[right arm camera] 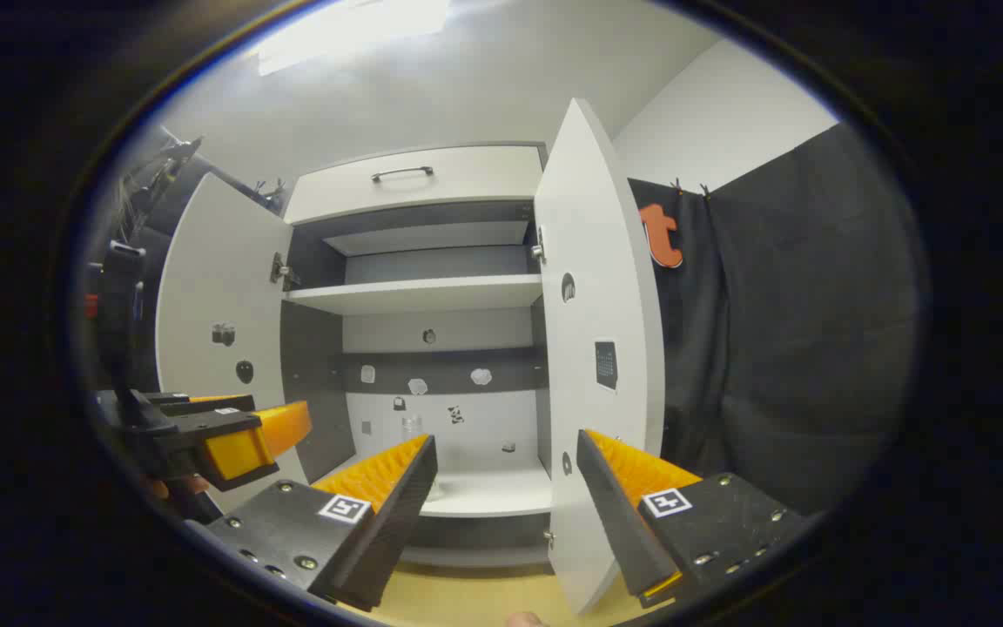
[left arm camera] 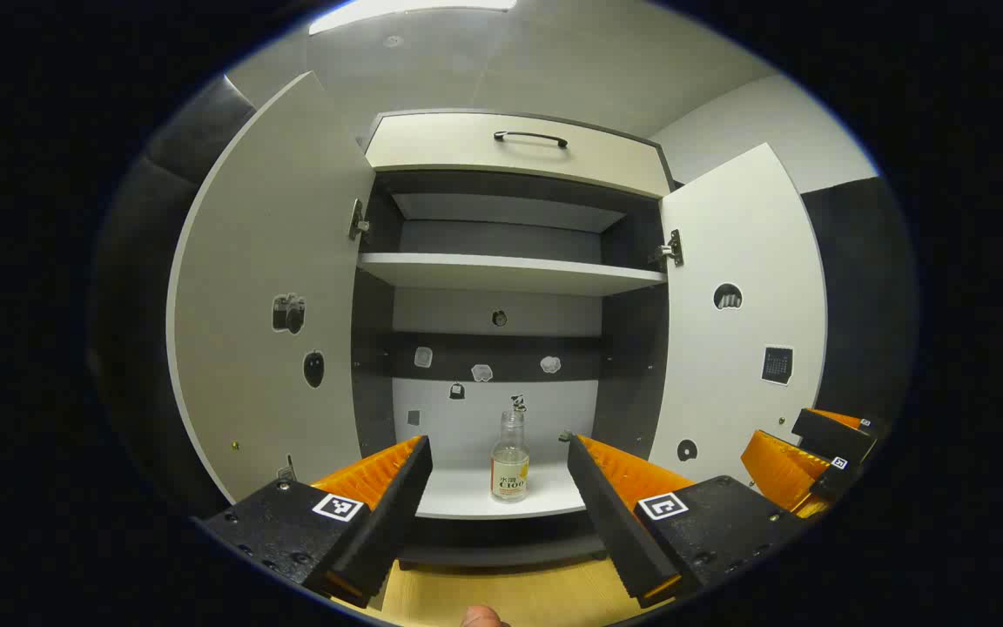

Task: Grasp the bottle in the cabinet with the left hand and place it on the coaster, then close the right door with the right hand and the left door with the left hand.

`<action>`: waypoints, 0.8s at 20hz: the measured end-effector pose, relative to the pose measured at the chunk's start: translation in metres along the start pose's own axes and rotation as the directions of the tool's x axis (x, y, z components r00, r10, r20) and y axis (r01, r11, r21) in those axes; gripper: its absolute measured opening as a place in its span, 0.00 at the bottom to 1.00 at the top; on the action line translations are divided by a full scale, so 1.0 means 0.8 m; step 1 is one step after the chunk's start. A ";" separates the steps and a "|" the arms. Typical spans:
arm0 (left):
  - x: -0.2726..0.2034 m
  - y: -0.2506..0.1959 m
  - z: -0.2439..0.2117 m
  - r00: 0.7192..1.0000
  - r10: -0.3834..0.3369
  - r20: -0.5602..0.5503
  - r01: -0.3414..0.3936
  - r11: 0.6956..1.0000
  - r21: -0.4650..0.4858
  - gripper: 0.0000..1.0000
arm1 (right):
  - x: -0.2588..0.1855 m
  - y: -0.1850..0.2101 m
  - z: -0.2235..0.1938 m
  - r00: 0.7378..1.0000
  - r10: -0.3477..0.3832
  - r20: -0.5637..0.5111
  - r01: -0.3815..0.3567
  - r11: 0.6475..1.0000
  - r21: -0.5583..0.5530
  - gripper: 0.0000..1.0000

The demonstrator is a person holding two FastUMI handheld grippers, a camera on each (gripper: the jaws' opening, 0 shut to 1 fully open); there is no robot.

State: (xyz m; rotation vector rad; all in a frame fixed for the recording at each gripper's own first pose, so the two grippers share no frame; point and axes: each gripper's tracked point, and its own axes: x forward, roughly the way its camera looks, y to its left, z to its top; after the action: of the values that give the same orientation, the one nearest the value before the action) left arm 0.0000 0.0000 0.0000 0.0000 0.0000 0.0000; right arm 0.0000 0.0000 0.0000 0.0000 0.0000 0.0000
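Fingers [left arm camera: 388, 492] of the left gripper [left arm camera: 497, 496] were held spread wide apart in the left gripper view, with nothing pinched between them. Framed in the gap between them, farther off, a clear glass bottle [left arm camera: 510, 457] was seen standing upright on the bottom shelf [left arm camera: 467, 501] of the open cabinet [left arm camera: 510, 261], near the shelf's front edge and untouched by either finger. Both doors were found swung open: the left door [left arm camera: 266, 305] at the left of that view and the right door [left arm camera: 741, 322] at the right, each marked with small stickers. A middle shelf [left arm camera: 510, 272] was seen above the bottle, and a drawer front with a dark handle [left arm camera: 530, 138] topped the cabinet. The right gripper [left arm camera: 802, 466] was visible at the lower right edge of that view, beside the right door.

In the right gripper view, the right gripper [right arm camera: 506, 501] was likewise held with its fingers [right arm camera: 632, 514] spread and empty, pointed at the cabinet, with the edge of the right door [right arm camera: 597, 348] standing between them farther off. The bottle [right arm camera: 413, 428] was faintly made out on the bottom shelf, partly hidden behind one finger. The left gripper [right arm camera: 232, 435] was seen at the left, in front of the left door [right arm camera: 214, 296]. A pale wooden surface [right arm camera: 484, 596] was visible below the cabinet.
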 end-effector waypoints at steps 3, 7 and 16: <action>-0.001 -0.001 -0.001 1.000 -0.007 -0.006 0.007 1.000 0.004 0.99 | -0.002 0.001 -0.001 1.000 0.003 -0.005 -0.003 1.000 -0.004 0.98; 0.000 -0.002 -0.001 1.000 -0.010 -0.008 0.011 1.000 0.002 0.99 | 0.000 0.001 -0.002 1.000 0.003 -0.006 -0.003 1.000 -0.002 0.98; 0.006 0.001 -0.002 1.000 -0.009 -0.012 0.009 1.000 -0.004 0.99 | 0.005 -0.002 -0.005 1.000 -0.001 -0.011 0.001 1.000 -0.004 0.98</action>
State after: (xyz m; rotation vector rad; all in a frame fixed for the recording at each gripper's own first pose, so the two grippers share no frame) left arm 0.0049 0.0007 -0.0013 -0.0044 0.0122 -0.0091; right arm 0.0042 -0.0014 -0.0042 -0.0044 0.0109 -0.0007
